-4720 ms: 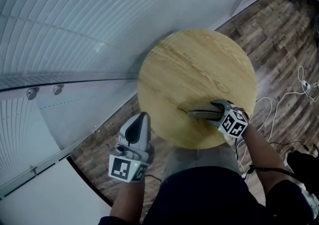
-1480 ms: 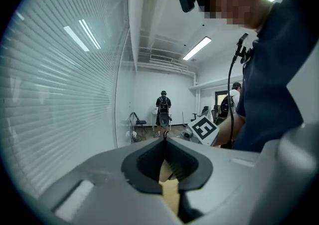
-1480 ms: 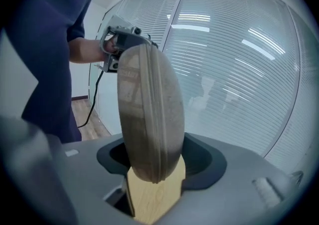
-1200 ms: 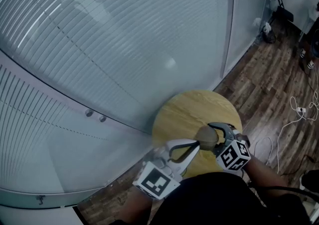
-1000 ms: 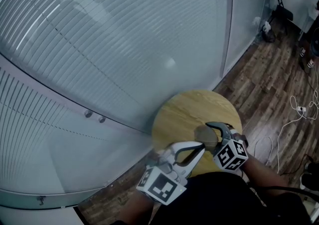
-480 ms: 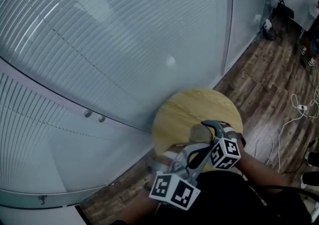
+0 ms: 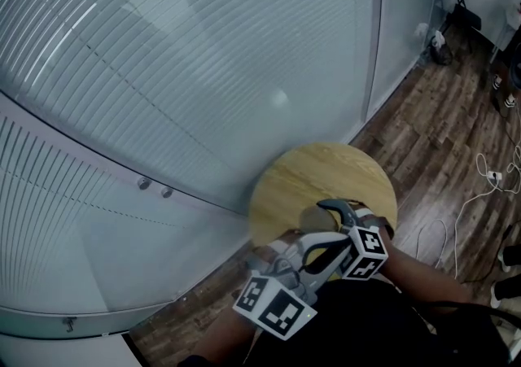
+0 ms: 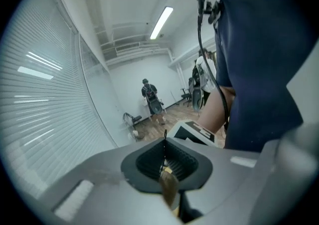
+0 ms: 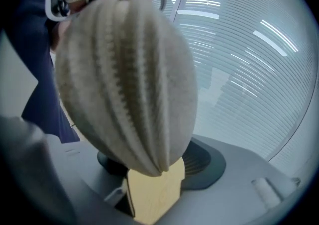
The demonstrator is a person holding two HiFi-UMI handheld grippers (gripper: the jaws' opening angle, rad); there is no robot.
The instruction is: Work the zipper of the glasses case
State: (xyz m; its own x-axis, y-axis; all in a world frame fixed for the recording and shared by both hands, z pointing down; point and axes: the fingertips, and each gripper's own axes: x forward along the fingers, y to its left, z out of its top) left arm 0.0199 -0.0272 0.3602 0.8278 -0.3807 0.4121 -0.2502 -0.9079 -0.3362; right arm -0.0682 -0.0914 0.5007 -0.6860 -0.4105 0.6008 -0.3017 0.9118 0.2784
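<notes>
The right tongs (image 7: pixel 325 214) clasp the glasses case (image 7: pixel 313 216), a ribbed grey-beige shell that sits over the near part of the round wooden table (image 7: pixel 303 168), close to the person's body. In the right gripper view the case (image 9: pixel 127 79) fills most of the picture, standing on end between the pads of the right tongs (image 9: pixel 154 165), which press on its lower end from both sides. A patch of the pale table (image 9: pixel 152 194) shows just beneath it. The left tongs (image 7: pixel 335 245) reach in from the lower left and meet the case at the end farthest from the right tongs. In the left gripper view the left tongs (image 8: pixel 166 161) are clenched, their ridged dark pads pressed together on a small brown tab with a gold bit, the zipper pull (image 8: pixel 168 189). The two marker cubes lie just beside each other in the head view, the left one nearer the camera. Behind the table runs a curved glass wall with blinds (image 7: pixel 203 72), and wooden floor (image 7: pixel 440 113) with white cables (image 7: pixel 480 194) lies to the right.
</notes>
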